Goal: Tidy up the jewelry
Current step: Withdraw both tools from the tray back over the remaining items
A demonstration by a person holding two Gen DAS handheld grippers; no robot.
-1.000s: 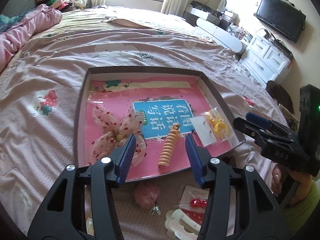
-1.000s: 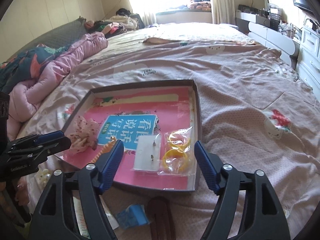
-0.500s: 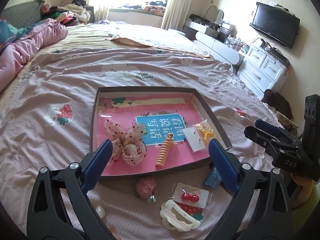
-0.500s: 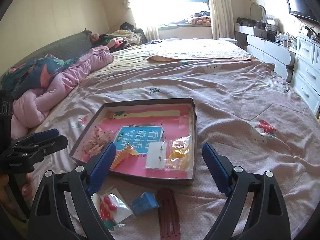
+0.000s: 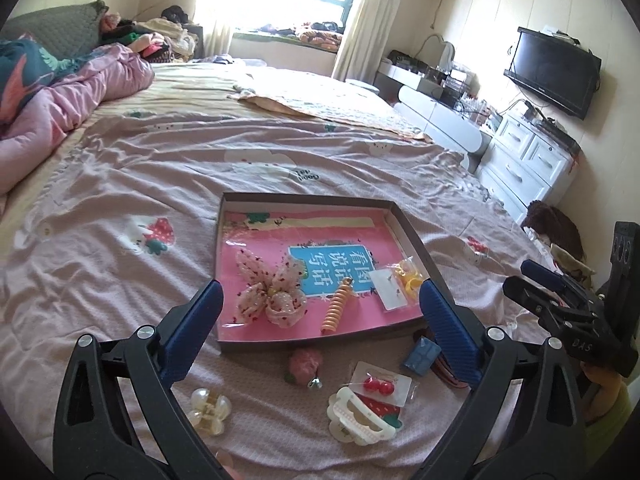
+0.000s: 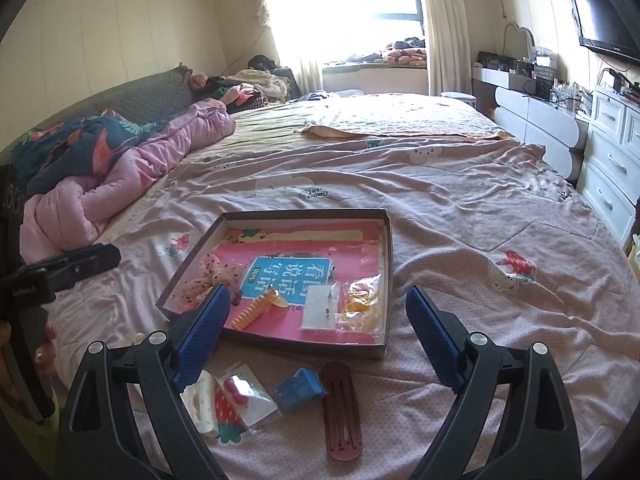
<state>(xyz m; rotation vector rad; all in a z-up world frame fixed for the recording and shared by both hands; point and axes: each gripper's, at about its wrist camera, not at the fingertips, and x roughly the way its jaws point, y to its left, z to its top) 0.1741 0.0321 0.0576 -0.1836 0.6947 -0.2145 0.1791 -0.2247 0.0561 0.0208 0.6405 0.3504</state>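
A shallow dark tray (image 5: 304, 197) with a pink printed floor lies on the bed. It holds a spotted fabric bow (image 5: 270, 292), an orange spiral hair tie (image 5: 338, 310), an earring card (image 5: 390, 290) and a bag of yellow rings (image 5: 408, 274). My left gripper (image 5: 320, 292) hangs open above the tray's near edge, with nothing between its fingers. My right gripper (image 6: 318, 296) is open too, above the same tray (image 6: 304, 213) and holding nothing. Each gripper shows at the edge of the other's view.
Loose pieces lie on the pink bedspread in front of the tray: a pink pompom clip (image 5: 305, 364), a cream claw clip (image 5: 210, 412), a cherry earring card (image 5: 378, 386), a white claw clip (image 5: 360, 420), a blue item (image 6: 300, 390) and a dark red hair clip (image 6: 340, 412). White drawers (image 5: 524, 160) stand right.
Both grippers have opened wider and pulled back and up from the tray. The loose pieces in front of the tray have come into view.
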